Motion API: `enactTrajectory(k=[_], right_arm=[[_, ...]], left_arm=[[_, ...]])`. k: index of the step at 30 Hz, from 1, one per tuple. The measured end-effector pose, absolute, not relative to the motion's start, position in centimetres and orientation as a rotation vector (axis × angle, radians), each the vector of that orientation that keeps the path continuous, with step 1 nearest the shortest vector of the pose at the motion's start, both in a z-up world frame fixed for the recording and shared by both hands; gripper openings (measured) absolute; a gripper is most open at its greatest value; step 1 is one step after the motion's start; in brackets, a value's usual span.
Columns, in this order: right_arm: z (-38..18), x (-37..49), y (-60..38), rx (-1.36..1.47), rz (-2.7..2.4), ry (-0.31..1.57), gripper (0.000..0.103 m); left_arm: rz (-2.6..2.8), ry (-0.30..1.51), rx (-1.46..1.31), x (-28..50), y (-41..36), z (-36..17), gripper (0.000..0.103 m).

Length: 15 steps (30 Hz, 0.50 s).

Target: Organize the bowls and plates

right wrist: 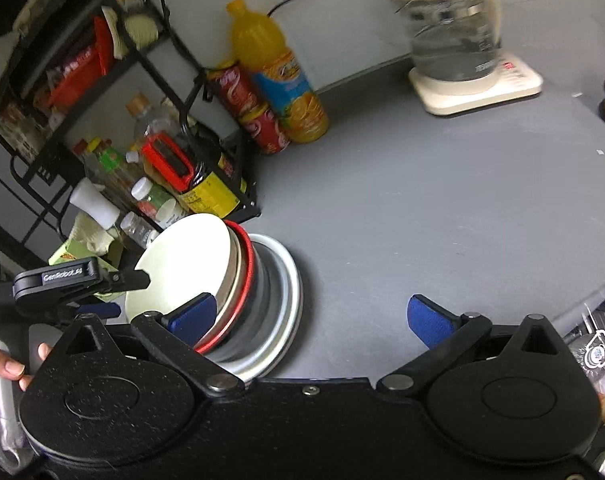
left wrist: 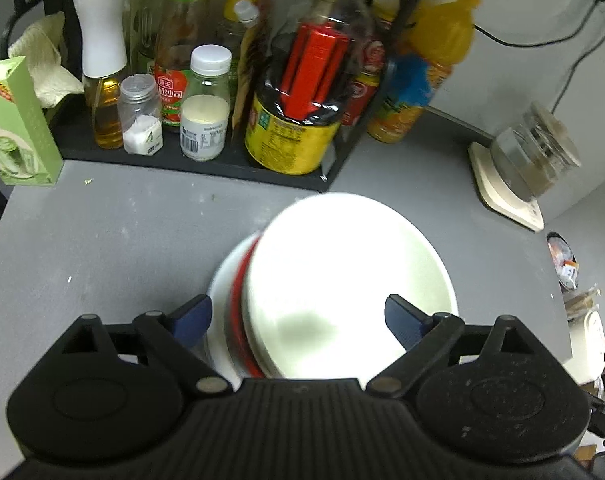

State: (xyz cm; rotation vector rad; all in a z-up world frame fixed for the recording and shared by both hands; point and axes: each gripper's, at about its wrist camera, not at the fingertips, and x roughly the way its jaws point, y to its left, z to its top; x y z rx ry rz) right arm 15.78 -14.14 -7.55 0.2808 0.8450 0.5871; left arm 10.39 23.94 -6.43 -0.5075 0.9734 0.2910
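Observation:
A stack of dishes stands on the grey counter (left wrist: pixel 122 240): a white bowl (left wrist: pixel 342 272) on top, a red-rimmed bowl (left wrist: pixel 238 304) under it, and a white plate (left wrist: pixel 218 296) at the bottom. My left gripper (left wrist: pixel 298 316) hovers open above the stack, its blue pads apart on either side of the white bowl and not touching it. In the right wrist view the white bowl (right wrist: pixel 186 260), the red-rimmed bowl (right wrist: pixel 248 276) and the plate (right wrist: pixel 292 296) sit at lower left. My right gripper (right wrist: pixel 312 314) is open over the counter to the stack's right and holds nothing.
A black rack (left wrist: pixel 222 160) of sauce bottles and jars stands behind the stack. Beside it are an orange juice bottle (right wrist: pixel 278 76) and cola cans (right wrist: pixel 254 112). A glass kettle (right wrist: pixel 454 28) on a white base sits far right. A green box (left wrist: pixel 14 120) stands at the left. Fingers (right wrist: pixel 6 364) show at lower left.

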Motion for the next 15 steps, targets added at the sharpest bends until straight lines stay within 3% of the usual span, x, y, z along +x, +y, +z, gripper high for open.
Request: enactTrajectory(k=[15], right_arm=[[-6.0,9.3,-20.1,0.266,0.487,0.761,0.103]], left_arm=[[0.226,0.944,-0.439,4.2,17.6,-2.8,0.100]])
